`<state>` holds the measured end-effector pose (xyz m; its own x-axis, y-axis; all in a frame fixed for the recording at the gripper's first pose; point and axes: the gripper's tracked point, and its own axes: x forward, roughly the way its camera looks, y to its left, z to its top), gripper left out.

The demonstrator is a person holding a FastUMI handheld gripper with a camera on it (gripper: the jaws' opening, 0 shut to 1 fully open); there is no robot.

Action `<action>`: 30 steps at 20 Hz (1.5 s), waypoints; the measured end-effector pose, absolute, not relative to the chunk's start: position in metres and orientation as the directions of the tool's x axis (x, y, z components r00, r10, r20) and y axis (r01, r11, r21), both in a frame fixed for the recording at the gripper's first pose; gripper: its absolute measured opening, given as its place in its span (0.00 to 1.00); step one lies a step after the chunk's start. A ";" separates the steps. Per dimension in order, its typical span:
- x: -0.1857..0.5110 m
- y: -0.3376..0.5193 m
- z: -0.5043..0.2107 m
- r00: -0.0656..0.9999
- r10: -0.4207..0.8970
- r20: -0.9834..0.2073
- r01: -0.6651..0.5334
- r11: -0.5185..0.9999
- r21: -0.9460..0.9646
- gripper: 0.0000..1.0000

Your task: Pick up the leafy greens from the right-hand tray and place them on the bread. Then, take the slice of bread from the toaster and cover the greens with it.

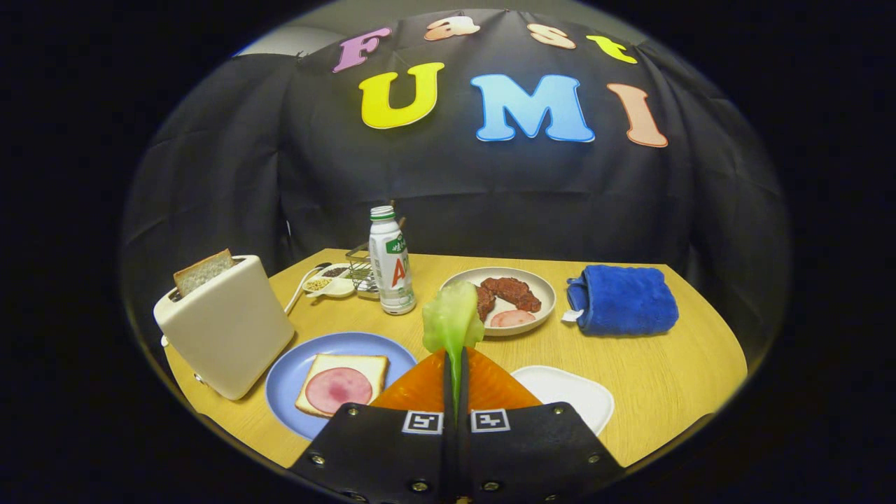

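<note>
My gripper [455, 360] is shut on a pale green lettuce leaf [452, 322], which stands up from between the fingertips, lifted above the table. To the left of the fingers lies a blue plate [294, 367] with a slice of bread [341, 383] topped by a round pink ham slice [339, 389]. Further left stands a cream toaster [227, 325] with a bread slice [203, 271] poking out of its slot. Just right of the fingers is a white tray [567, 395].
A white drink bottle [391, 262] stands beyond the blue plate, beside a small wire basket [361, 273] and a little dish of seeds [327, 283]. A round plate with meat [533, 283] sits beyond the leaf. A folded blue towel [621, 299] lies at the right on the yellow table [672, 364].
</note>
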<state>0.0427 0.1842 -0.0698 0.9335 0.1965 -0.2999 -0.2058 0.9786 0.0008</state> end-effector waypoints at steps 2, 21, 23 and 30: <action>0.044 0.204 -0.070 0.925 0.231 -0.303 -0.237 0.971 0.017 0.00; 0.037 0.300 -0.109 0.828 0.392 -0.401 -0.435 0.900 -0.017 0.43; 0.034 0.298 -0.104 0.831 0.394 -0.393 -0.435 0.900 -0.019 0.58; 0.033 0.289 -0.103 0.824 0.397 -0.404 -0.438 0.899 -0.010 0.62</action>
